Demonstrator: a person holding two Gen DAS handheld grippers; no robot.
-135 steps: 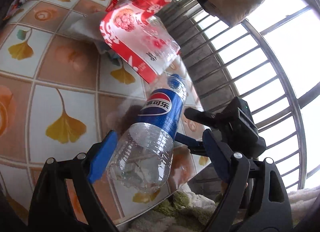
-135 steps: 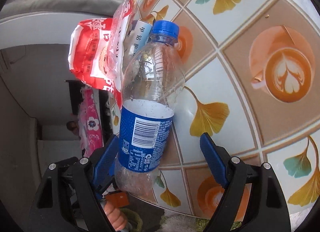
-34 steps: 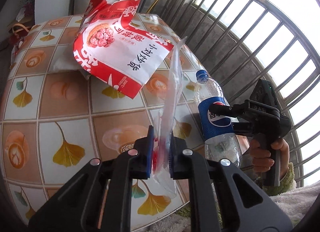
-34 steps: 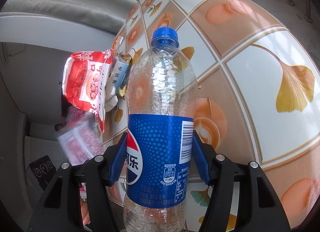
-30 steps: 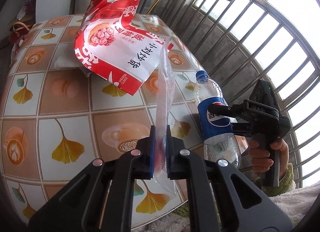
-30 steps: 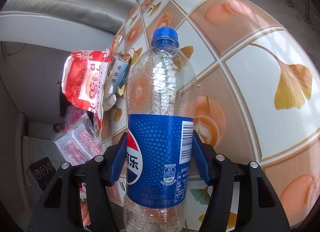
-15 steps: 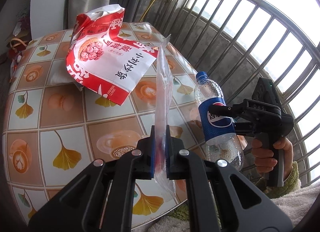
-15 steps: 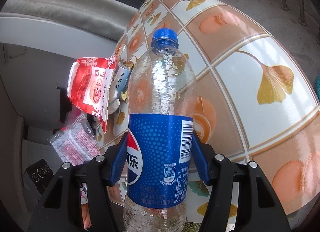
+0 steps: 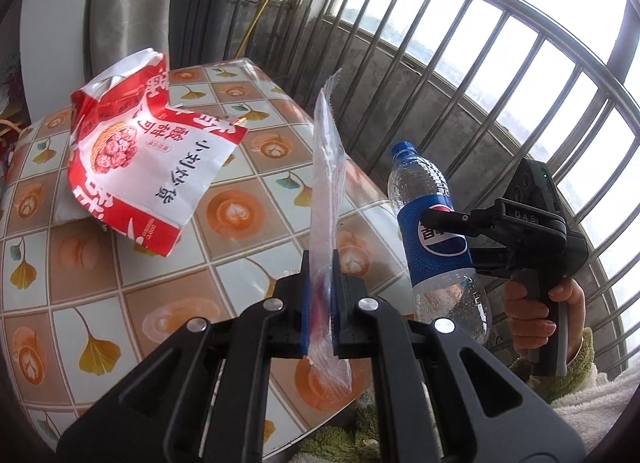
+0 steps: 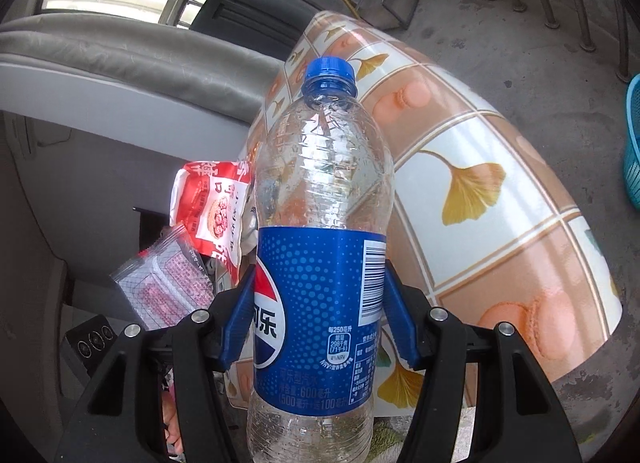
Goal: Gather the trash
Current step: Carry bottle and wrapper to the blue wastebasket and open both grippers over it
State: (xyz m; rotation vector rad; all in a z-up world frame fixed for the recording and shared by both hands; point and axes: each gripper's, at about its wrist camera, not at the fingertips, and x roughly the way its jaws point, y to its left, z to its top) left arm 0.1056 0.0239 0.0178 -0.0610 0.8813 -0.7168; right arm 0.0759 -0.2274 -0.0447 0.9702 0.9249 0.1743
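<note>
Two grippers fill our nearest view, each closed on a piece of trash and lifted clear of the worktop (image 9: pixel 224 275). Our left gripper (image 9: pixel 320 299) pinches a thin clear plastic wrapper (image 9: pixel 326 203) between its blue pads; from the left wrist we see it edge-on, so its print is hard to read, though the right wrist view shows a pink-red pattern on it (image 10: pixel 168 283). Our right gripper (image 10: pixel 320 311) clamps the blue label of an empty Pepsi bottle (image 10: pixel 320 263), upright, blue cap on top, droplets inside; its base runs off the bottom of that picture. From the left wrist the bottle (image 9: pixel 436 235) hangs just past the worktop's edge, and our right hand (image 9: pixel 536 311) is partly hidden behind the gripper handle. Farther back, a red and white snack bag (image 9: pixel 148 159) lies crumpled on the tiled ginkgo-leaf cloth, covering something pale beneath it. Beyond stand metal window bars (image 9: pixel 500 75). A blue basket (image 10: pixel 632 143) is cut off at the right wrist picture's edge.
</note>
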